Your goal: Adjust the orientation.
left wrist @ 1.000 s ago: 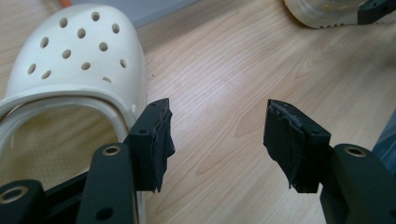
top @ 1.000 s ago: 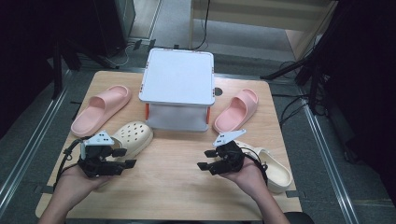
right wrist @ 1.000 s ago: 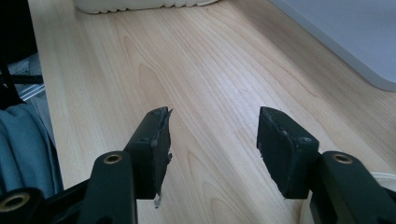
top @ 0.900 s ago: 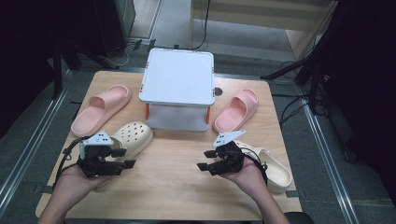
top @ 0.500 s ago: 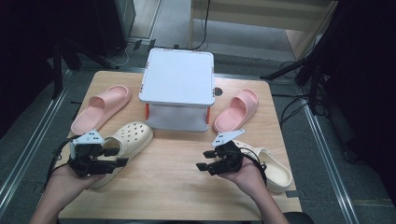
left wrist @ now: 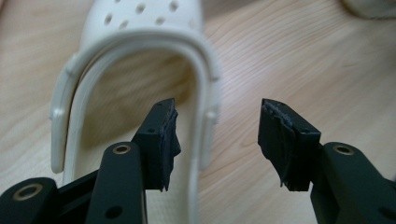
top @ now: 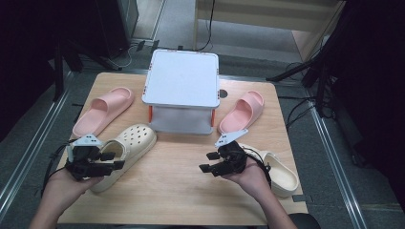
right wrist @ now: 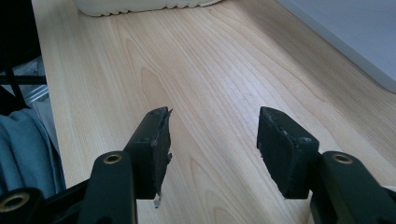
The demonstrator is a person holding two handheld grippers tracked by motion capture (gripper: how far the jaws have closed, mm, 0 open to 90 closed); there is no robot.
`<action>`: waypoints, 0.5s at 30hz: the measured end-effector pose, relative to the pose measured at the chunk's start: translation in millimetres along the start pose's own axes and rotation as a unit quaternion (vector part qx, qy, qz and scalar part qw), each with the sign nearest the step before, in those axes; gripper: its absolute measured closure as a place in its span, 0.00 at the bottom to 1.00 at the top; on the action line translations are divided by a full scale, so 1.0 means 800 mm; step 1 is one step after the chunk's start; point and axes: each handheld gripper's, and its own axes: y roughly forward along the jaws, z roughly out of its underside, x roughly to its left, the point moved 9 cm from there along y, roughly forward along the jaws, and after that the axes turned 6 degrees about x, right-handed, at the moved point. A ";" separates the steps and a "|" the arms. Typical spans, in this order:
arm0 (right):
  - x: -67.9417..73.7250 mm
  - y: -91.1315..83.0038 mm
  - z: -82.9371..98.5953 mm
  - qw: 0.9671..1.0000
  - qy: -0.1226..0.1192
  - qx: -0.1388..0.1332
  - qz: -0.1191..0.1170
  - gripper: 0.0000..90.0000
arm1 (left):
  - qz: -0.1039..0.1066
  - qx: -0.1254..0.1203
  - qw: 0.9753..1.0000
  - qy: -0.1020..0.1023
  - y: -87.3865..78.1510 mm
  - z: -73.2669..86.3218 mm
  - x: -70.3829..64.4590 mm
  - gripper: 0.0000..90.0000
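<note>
Jaws apart and empty, the left gripper (top: 113,160) straddles the heel rim of the cream clog (top: 125,151) (toe pointing away, up-right).

My table (top: 181,167) is pale wood w/ clear grain, smooth, slight sheen. The cream perforated foam-like clog (left wrist: 140,60) by my left gripper (left wrist: 217,135) looks matt, soft moulded plastic, smooth w/ a raised rim. My jaws are matt black plastic w/ brass-looking rivets; their pads (left wrist: 280,140) are rough, frayed rubber. Same worn pads on my right gripper (right wrist: 212,149). The two pink slides (top: 102,110) are matt foam. The white-lidded box (top: 181,78) is smooth plastic, semi-gloss.
</note>
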 end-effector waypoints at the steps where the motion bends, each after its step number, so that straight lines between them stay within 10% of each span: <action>1: 0.001 0.000 0.000 1.000 -0.003 0.000 -0.001 0.49 | 0.006 0.005 1.000 -0.001 0.006 0.000 0.001 0.54; 15: 0.006 0.005 0.003 1.000 -0.005 0.010 -0.003 0.49 | 0.013 0.005 1.000 -0.004 0.036 -0.011 0.009 0.84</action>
